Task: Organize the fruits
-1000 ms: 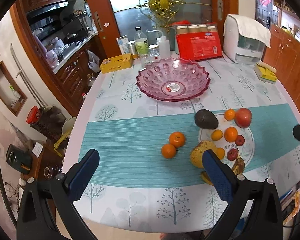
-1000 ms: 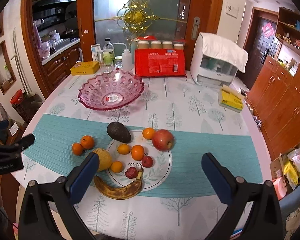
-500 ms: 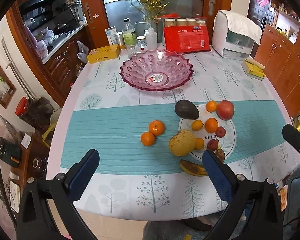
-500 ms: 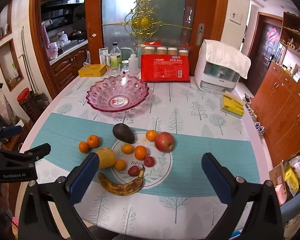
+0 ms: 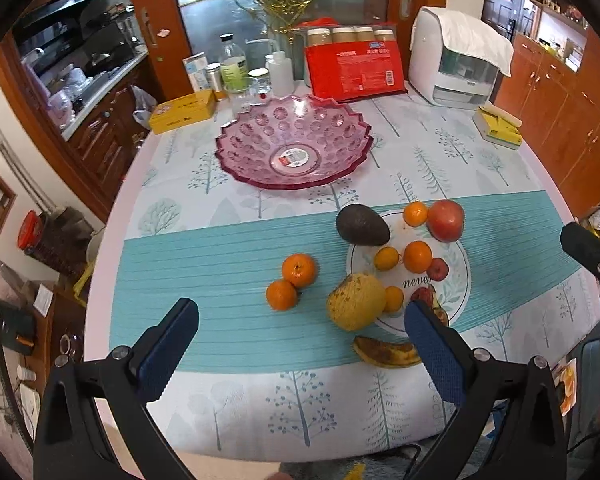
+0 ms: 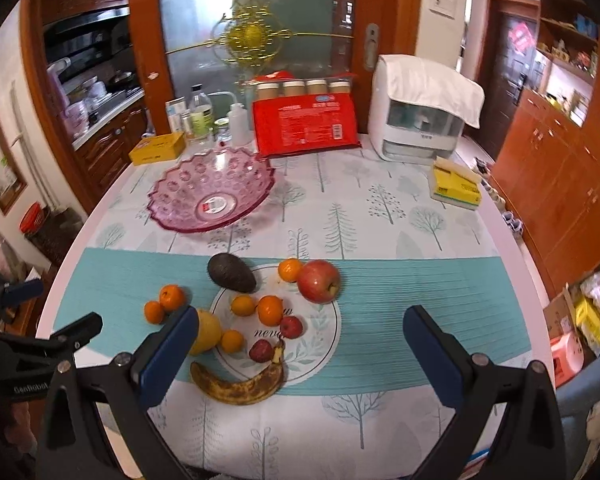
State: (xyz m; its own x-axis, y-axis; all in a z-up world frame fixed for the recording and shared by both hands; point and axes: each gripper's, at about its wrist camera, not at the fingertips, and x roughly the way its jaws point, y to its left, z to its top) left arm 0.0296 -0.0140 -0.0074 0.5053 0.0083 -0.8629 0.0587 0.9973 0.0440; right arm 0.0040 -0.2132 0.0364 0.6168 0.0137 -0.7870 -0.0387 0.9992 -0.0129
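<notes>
Both the left tool point(image 5: 300, 316) and right tool point(image 6: 300, 320) hover wide open and empty near the loose fruit, apparently poised to load the far pink bowl point(image 5: 236, 160).

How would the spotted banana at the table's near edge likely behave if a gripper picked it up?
The banana is heavily browned, so it is probably soft and could bruise or split under a firm pinch. Its curved, elongated shape suggests it would rock rather than roll. Gripped near one end, it would likely droop or swing.
</notes>
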